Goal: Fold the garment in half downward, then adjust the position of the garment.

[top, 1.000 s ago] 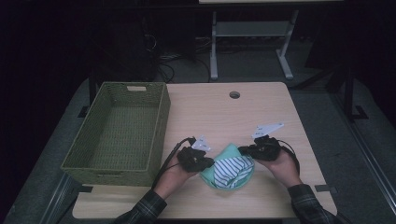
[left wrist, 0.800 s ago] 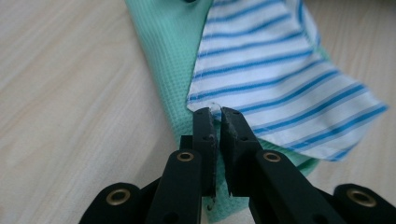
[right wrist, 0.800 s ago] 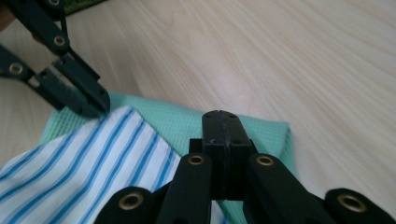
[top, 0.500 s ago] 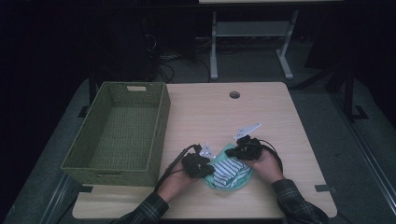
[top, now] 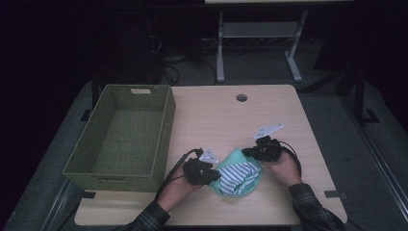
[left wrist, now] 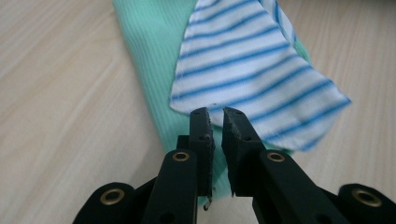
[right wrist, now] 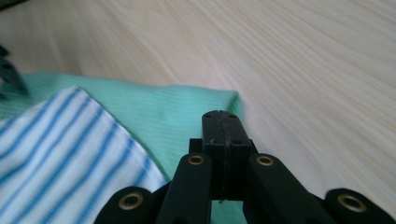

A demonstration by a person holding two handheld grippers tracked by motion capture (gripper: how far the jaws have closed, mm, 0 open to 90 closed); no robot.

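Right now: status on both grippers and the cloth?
Left gripper jaws just easing apart, nothing pinched. Right gripper shut, tips over the mint-green ribbed cloth. White cloth with blue stripes lies on it. Woven green basket stands apart, left.

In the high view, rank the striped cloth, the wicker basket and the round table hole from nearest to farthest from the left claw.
From the left claw:
1. Striped cloth, right beside it.
2. Wicker basket, on the table's left.
3. Round table hole, near the far edge.
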